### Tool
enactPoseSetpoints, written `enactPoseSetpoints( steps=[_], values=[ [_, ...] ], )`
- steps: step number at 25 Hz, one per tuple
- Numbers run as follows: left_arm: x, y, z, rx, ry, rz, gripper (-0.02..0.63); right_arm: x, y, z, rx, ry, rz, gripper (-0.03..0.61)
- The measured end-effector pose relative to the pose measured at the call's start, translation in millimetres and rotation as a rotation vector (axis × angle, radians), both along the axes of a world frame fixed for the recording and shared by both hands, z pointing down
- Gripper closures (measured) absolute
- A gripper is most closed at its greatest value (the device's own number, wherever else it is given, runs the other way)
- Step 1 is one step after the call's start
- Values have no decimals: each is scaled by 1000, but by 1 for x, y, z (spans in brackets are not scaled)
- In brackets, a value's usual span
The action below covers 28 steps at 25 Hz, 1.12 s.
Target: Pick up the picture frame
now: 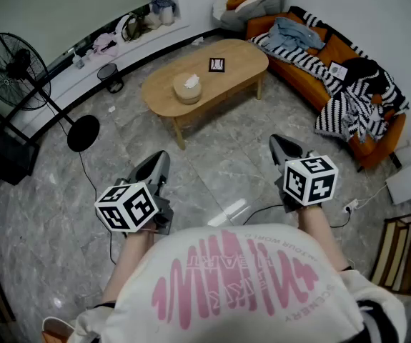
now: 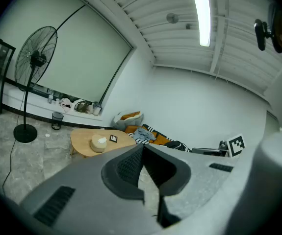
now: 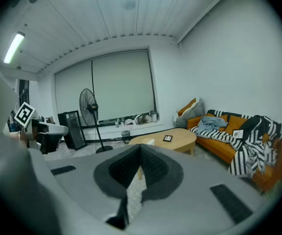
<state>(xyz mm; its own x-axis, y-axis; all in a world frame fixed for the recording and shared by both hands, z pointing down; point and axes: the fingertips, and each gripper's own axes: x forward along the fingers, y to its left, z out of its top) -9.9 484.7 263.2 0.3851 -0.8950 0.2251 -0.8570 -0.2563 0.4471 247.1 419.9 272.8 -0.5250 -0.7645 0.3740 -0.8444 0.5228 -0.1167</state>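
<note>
A small dark picture frame (image 1: 216,65) lies flat on the oval wooden coffee table (image 1: 237,59), far ahead of both grippers. It also shows as a small dark square in the left gripper view, picture frame (image 2: 113,138), and in the right gripper view, picture frame (image 3: 167,138). My left gripper (image 1: 159,164) is held over the floor in front of the person, jaws shut with nothing between them. My right gripper (image 1: 282,148) is level with it on the right, also shut and empty. Both point toward the table from a distance.
A round beige tissue holder (image 1: 187,88) sits on the table near the frame. An orange sofa (image 1: 334,56) heaped with striped blankets and clothes runs along the right. A standing fan (image 1: 12,66), a small bin (image 1: 110,77) and a floor cable (image 1: 91,184) lie left.
</note>
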Motion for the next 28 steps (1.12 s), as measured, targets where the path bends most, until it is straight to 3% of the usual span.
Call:
enactPoseSetpoints(
  steps=[16,22,28],
  values=[
    [16,-30,2,25,4,-69,611,32,-40,4,-4,-10,-18,574],
    [8,-40,33,-31,117,-172,611,47,-59,35,-78,-30,-16,574],
    [2,-70,51,-79,76,-141,611,41,-89,66,-176,-83,2,574]
  ],
)
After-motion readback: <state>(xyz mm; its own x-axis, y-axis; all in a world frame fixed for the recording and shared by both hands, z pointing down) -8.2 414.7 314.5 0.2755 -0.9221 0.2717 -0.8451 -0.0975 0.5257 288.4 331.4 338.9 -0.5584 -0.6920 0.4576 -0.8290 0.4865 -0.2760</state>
